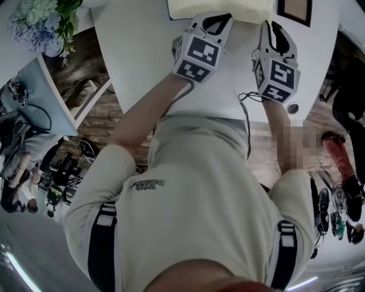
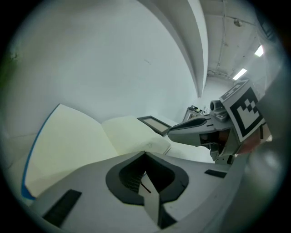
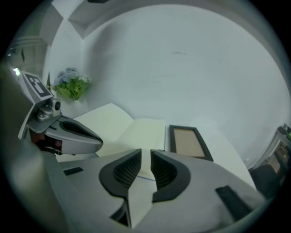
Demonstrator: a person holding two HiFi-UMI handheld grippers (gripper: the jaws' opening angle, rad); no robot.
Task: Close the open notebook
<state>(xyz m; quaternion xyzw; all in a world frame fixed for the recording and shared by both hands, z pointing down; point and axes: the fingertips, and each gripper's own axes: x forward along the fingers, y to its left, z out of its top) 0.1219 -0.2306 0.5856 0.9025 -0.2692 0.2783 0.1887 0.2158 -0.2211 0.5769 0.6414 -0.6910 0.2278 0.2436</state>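
Notebook pages begin right at the tips of both tools, and it lies open and flat on the white worktop. In the left gripper view the left tool has its dark ribbed pads pressed together with nothing between them, its nose resting low over the near edge of the left-hand cream page. In the right gripper view the right tool has its pads parted by a narrow slot through which the pale right-hand page shows; nothing is seen clamped there. From the head view the left tool and the right tool sit side by side, near each other but apart, each carrying its cube of square markers, with the person's forearms reaching in from below. A thin blue cover edge runs along the outer side of the left page. Just beside the notebook on the right lies a dark-rimmed picture frame, flat on the worktop. A black cable trails from the right tool over the near worktop edge. Well off to the left stands a bunch of pale blue flowers with green leaves
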